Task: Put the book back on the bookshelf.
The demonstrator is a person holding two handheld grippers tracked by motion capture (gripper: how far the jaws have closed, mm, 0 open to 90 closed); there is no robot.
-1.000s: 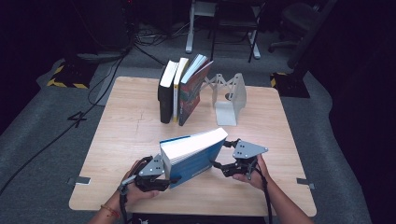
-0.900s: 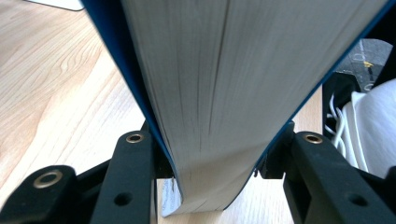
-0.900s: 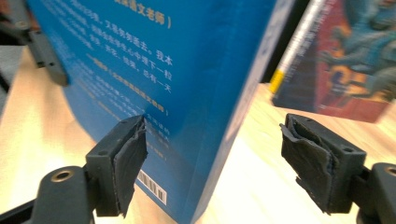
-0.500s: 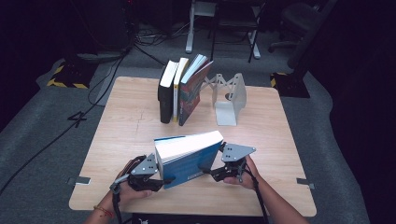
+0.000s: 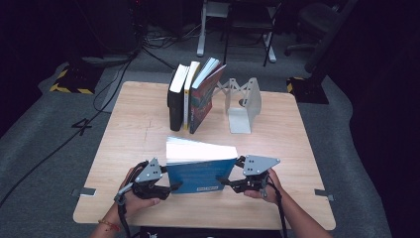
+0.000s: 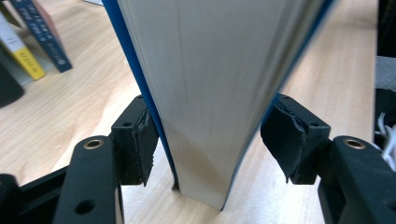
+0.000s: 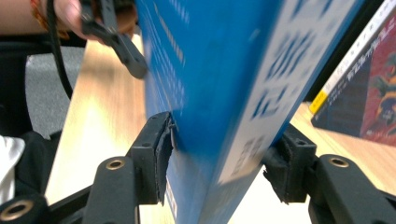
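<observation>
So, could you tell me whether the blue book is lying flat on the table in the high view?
No, the blue book stands on its edge on the table, its white page block facing up.

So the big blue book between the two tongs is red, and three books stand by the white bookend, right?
Not quite: the book between the left tongs and right tongs is blue, as the high view shows. Three books do stand by the white bookend.

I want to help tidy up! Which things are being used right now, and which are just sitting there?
In use: blue book, left gripper, right gripper.

Just sitting: three standing books, white bookend, table.
</observation>
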